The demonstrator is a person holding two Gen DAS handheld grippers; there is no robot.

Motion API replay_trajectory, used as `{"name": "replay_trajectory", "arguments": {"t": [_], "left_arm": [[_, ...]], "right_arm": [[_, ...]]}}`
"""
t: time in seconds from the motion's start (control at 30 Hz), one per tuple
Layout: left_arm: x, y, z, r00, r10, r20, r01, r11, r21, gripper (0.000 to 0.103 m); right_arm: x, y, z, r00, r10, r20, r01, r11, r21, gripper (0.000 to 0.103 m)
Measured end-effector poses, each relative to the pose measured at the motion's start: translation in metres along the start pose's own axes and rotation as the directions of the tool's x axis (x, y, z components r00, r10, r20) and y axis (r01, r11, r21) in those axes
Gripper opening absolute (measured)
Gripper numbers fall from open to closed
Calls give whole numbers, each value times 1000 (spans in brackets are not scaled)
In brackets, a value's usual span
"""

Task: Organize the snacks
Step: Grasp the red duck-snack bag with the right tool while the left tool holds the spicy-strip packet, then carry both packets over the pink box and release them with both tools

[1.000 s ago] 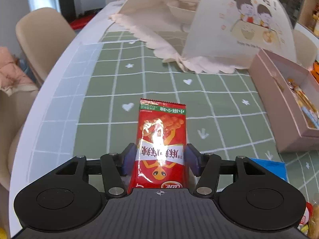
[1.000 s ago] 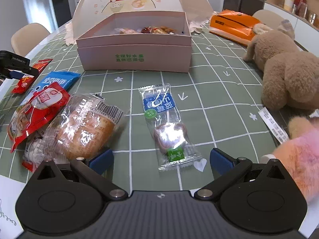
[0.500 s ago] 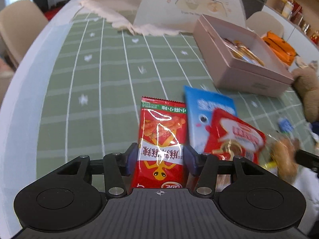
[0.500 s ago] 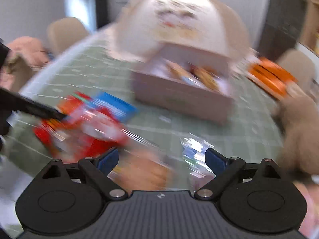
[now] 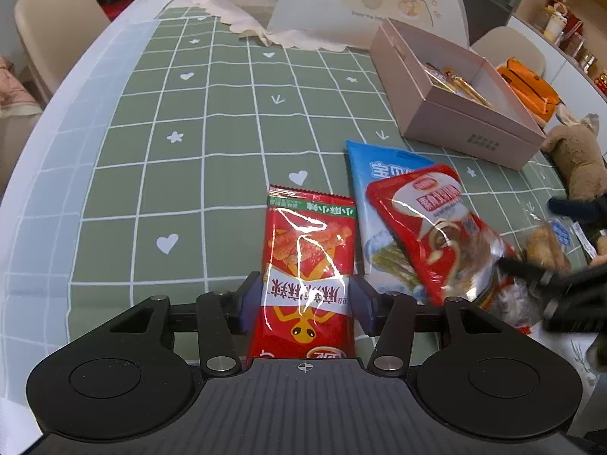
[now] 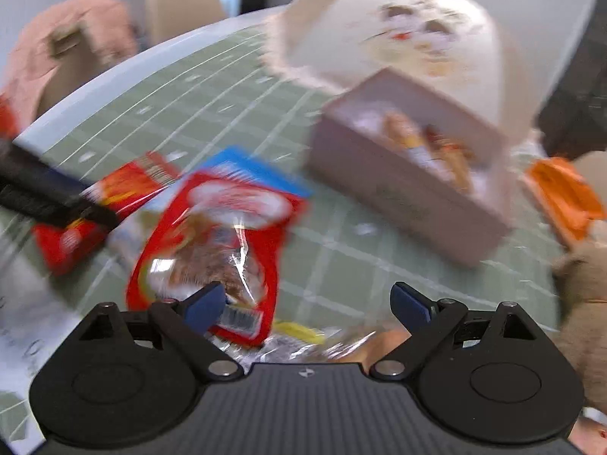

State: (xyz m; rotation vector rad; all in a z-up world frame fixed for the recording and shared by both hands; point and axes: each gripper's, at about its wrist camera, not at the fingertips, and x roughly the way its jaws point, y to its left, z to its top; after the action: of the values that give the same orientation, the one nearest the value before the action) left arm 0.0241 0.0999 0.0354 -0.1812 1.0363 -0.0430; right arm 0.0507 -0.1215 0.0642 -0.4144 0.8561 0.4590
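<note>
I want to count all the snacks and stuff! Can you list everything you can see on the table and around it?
Red spicy packet: 1, red, between left gripper's pads.
Red-and-white packet: 1, lying on blue packet.
Blue packet: 1, beside red spicy packet.
Bread packet: 1, clear wrap, far right.
Box: 1, pink, open, snacks inside.
Food cover: 1, cream, behind box.
Plush toy: 1, brown, right edge.
Orange bag: 1, beyond box.
Chairs: 2, beige.
Left gripper: shut.
Right gripper: open.
</note>
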Motion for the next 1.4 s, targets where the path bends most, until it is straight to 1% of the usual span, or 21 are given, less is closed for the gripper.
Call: {"name": "replay_trajectory", "arguments": {"t": [0.03,0.07,0.17,0.2,0.33,0.47,0.5,0.53,0.57,0.63,0.7,0.8,0.87,0.93,1.1,1.13,1.17,1.23,1.27,1.33,1.4], "left_arm": [[0,-1,-1,1000,5,2,-5,1000,1,56],[0,-3,-1,1000,10,4,-10,1000,4,56],[0,-7,-2,1000,23,1,-23,999,22,57],[0,-8,-3,1000,25,-1,-25,999,27,57],[0,-11,-5,999,35,-3,-35,998,58,57],[3,-21,-5,998,60,-20,-56,988,141,61],[5,-24,-4,998,66,-24,-62,985,158,63],[6,-26,-4,997,72,-25,-67,983,170,64],[8,-28,-3,997,78,-27,-72,981,178,66],[10,-32,-3,996,83,-32,-76,978,192,71],[13,-36,-3,995,88,-39,-78,975,206,77],[15,-39,-3,995,96,-41,-85,974,210,80],[15,-39,-4,995,96,-38,-87,974,207,80],[15,-39,-4,995,94,-34,-85,975,206,80],[13,-40,-8,995,96,-22,-89,975,203,80],[12,-40,-9,995,96,-20,-89,975,203,80],[12,-39,-9,995,98,-18,-92,974,205,79],[10,-37,-8,994,105,-17,-100,975,198,71],[8,-34,-6,994,111,-15,-106,976,190,61],[5,-26,-4,996,87,-23,-83,985,155,58],[3,-19,-3,998,62,-23,-59,991,120,54]], "right_arm": [[-5,-7,2,1000,11,16,-12,999,39,94],[-9,-15,6,998,53,36,-57,993,108,94],[-5,-23,18,979,195,64,-205,943,261,94],[3,-19,22,975,216,56,-223,935,276,94],[40,7,38,970,242,-5,-234,940,248,94],[50,19,40,957,286,-53,-266,934,240,93],[48,17,38,953,300,-49,-281,931,235,87],[46,15,36,951,306,-46,-288,930,228,76],[44,13,34,951,303,-56,-285,934,214,69],[44,6,31,951,301,-76,-281,939,200,67],[38,-1,28,953,290,-83,-269,942,199,66],[30,-9,20,963,259,-72,-240,950,200,66],[27,-14,16,965,254,-61,-236,948,214,69],[30,-17,16,967,249,-51,-230,943,241,83],[48,-8,24,956,282,-77,-248,922,297,88],[53,-5,25,952,291,-92,-252,920,301,92],[56,-1,27,954,285,-94,-248,924,290,91],[56,5,30,960,262,-101,-228,937,264,87],[54,5,30,961,258,-99,-226,941,253,85],[42,2,29,971,225,-80,-201,951,236,70],[26,-6,28,978,202,-48,-187,958,215,63]]}}
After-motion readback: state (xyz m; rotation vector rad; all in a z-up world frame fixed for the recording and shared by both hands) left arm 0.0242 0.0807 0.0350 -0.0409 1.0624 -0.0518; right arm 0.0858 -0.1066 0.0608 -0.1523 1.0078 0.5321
